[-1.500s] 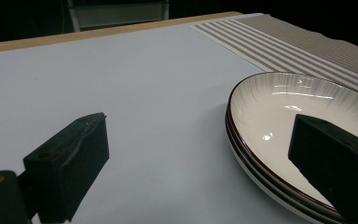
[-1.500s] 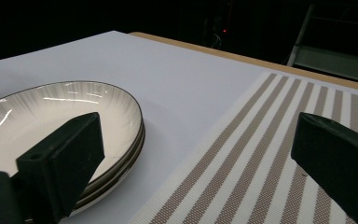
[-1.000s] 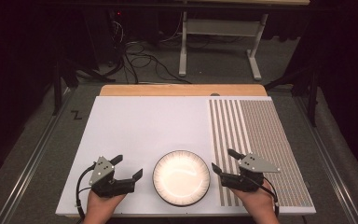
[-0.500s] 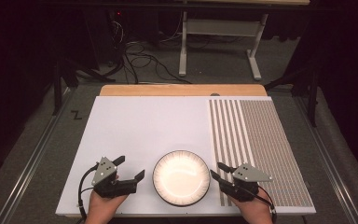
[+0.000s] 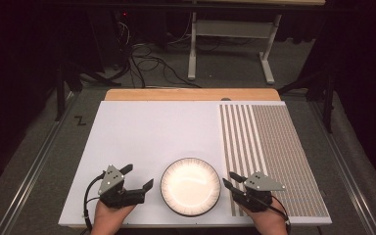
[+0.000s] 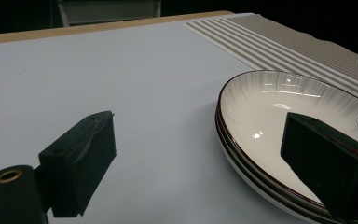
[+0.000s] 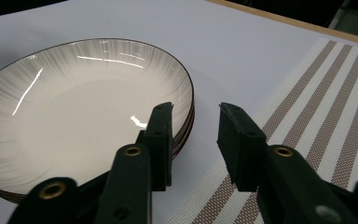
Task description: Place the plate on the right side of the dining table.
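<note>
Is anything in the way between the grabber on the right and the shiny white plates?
Nothing visible: the right gripper, its jaws just closing with nothing between them, sits beside the stacked white dark-rimmed plates, bare table between.

Partly hidden plates, cropped hands and a dark background
In the left gripper view the stack of plates (image 6: 279, 121) runs off the right and bottom edges, and a black finger (image 6: 326, 168) covers part of its near rim; how many plates are stacked cannot be told for sure. In the right gripper view the stack is cut by the left edge, and a finger (image 7: 161, 140) hides part of its rim. In the high view the bottom edge crops the person's left hand (image 5: 108, 218) and right hand (image 5: 268, 221) at the wrists. Behind the table (image 5: 142, 132), cables (image 5: 147, 63) and a metal stand (image 5: 230, 44) fade into darkness
</note>
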{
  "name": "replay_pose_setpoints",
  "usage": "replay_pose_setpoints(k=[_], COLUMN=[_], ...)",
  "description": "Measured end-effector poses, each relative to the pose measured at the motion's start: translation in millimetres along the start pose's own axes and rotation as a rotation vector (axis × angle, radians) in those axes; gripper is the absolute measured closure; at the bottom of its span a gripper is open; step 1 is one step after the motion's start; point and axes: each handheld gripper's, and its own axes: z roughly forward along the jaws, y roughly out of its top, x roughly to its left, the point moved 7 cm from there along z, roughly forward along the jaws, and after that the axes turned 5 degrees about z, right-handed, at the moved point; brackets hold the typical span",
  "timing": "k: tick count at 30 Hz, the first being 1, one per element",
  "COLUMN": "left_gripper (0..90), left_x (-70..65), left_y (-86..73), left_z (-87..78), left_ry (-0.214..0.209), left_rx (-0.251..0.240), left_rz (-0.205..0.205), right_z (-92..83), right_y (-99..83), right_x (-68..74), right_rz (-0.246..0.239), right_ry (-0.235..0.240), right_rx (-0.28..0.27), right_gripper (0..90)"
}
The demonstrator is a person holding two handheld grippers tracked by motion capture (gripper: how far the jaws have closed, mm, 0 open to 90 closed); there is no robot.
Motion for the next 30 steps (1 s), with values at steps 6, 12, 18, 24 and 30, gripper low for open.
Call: replay_pose_setpoints(k=[6, 12, 18, 24, 30], left_gripper=[11.4, 12.1, 12.6, 13.1, 13.6], left_x=[-0.9, -1.8, -2.4, -2.7, -3.8], left_y=[-1.1, -1.1, -1.7, -2.1, -2.9], left_z=[1.1, 1.6, 2.2, 2.6, 3.9], left_ry=[-0.006, -0.005, -0.004, -0.009, -0.016], left_rx=[0.006, 0.003, 0.006, 0.013, 0.018], left_rz=[-0.007, -0.012, -0.004, 0.002, 0.001], right_z=[3.6, 9.2, 13.9, 15.6, 14.7], right_y=[-5.2, -9.3, -11.2, -12.3, -13.7], right_x=[2.5, 5.1, 10.0, 12.4, 13.4], right_rz=[-0.031, -0.021, -0.006, -0.010, -0.010], right_ry=[0.009, 0.040, 0.049, 0.054, 0.057], right_rx=[0.038, 0.073, 0.095, 0.106, 0.113], right_gripper=[86.0, 90.0, 90.0, 90.0, 90.0])
